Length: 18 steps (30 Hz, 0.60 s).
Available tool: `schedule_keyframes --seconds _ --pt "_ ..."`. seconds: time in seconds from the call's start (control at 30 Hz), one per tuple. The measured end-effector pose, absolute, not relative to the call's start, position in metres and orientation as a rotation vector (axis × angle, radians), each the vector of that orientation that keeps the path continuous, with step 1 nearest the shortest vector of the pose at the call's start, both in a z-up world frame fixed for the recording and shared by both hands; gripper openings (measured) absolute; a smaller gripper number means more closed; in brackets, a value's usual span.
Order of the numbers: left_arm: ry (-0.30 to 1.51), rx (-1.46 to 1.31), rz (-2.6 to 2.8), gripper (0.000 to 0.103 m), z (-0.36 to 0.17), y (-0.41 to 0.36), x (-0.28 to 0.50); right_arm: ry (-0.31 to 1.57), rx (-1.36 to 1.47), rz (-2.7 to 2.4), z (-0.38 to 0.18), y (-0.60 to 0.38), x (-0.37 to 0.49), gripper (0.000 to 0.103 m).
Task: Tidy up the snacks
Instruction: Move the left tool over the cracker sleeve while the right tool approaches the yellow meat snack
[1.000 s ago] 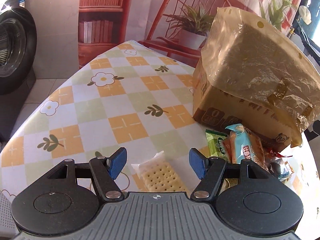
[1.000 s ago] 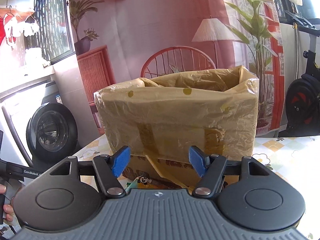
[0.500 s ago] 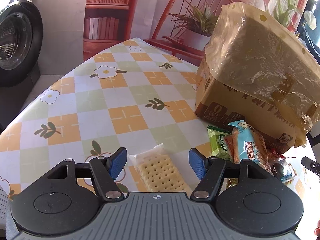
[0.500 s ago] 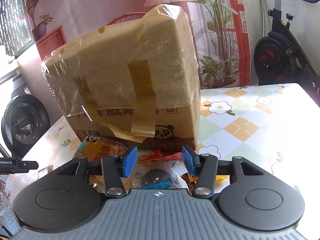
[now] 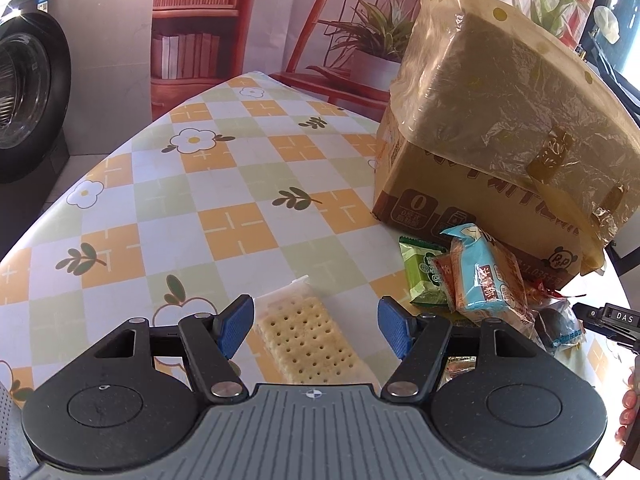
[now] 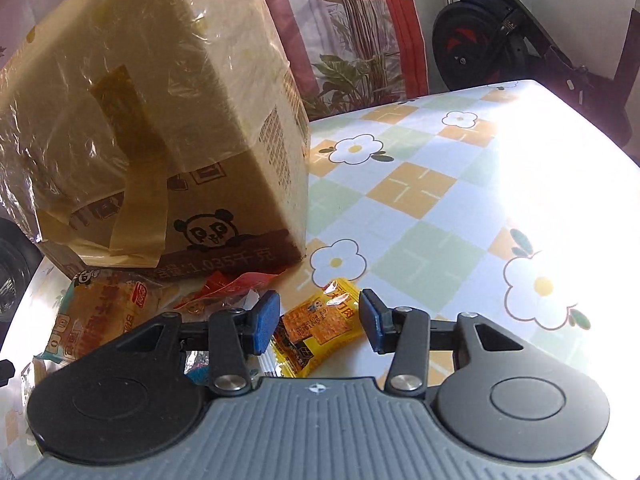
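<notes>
My left gripper (image 5: 316, 330) is open, its blue pads either side of a clear-wrapped cracker pack (image 5: 308, 338) lying on the tablecloth. To its right lies a pile of snacks: a green packet (image 5: 422, 276), a blue-and-orange packet (image 5: 486, 280) and a dark round snack (image 5: 558, 326). My right gripper (image 6: 319, 322) is open, lowered over a small yellow snack packet (image 6: 320, 326). An orange biscuit packet (image 6: 104, 312) and red wrappers (image 6: 236, 284) lie to its left. A cardboard box lined with a yellowish plastic bag (image 5: 508, 132) stands behind the snacks; it also shows in the right wrist view (image 6: 160, 128).
The table has a checked flower-print cloth (image 5: 224, 184), (image 6: 452, 208). A washing machine (image 5: 24, 96) stands off the table's left side. An exercise bike (image 6: 500, 28) stands beyond the far right edge. The other gripper's tip (image 5: 608, 318) shows at the right.
My right gripper has dropped from facing the box top down to the table and narrowed around the yellow packet. My left gripper has tilted slightly; the cracker pack stays between its pads.
</notes>
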<state>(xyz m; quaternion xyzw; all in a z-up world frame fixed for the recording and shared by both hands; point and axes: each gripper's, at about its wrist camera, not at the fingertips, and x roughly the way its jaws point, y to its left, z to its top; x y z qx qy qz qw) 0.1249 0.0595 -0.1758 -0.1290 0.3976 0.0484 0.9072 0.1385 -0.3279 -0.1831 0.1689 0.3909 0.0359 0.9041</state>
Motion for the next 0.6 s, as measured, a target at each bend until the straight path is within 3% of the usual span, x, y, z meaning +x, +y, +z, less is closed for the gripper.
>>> schedule_keyframes --seconds 0.13,0.3,0.47,0.6 --pt "0.820 -0.273 0.110 0.071 -0.176 0.063 0.125 0.826 0.281 0.038 -0.184 -0.320 0.144 0.047" --pt "0.830 -0.275 0.110 0.071 -0.179 0.063 0.126 0.836 0.226 -0.008 -0.185 -0.312 0.139 0.056" --pt "0.830 -0.287 0.106 0.071 -0.180 0.066 0.128 0.868 0.239 -0.025 -0.183 -0.311 0.134 0.072" --pt "0.832 -0.292 0.106 0.071 -0.182 0.067 0.129 0.896 0.253 -0.039 -0.181 -0.310 0.132 0.072"
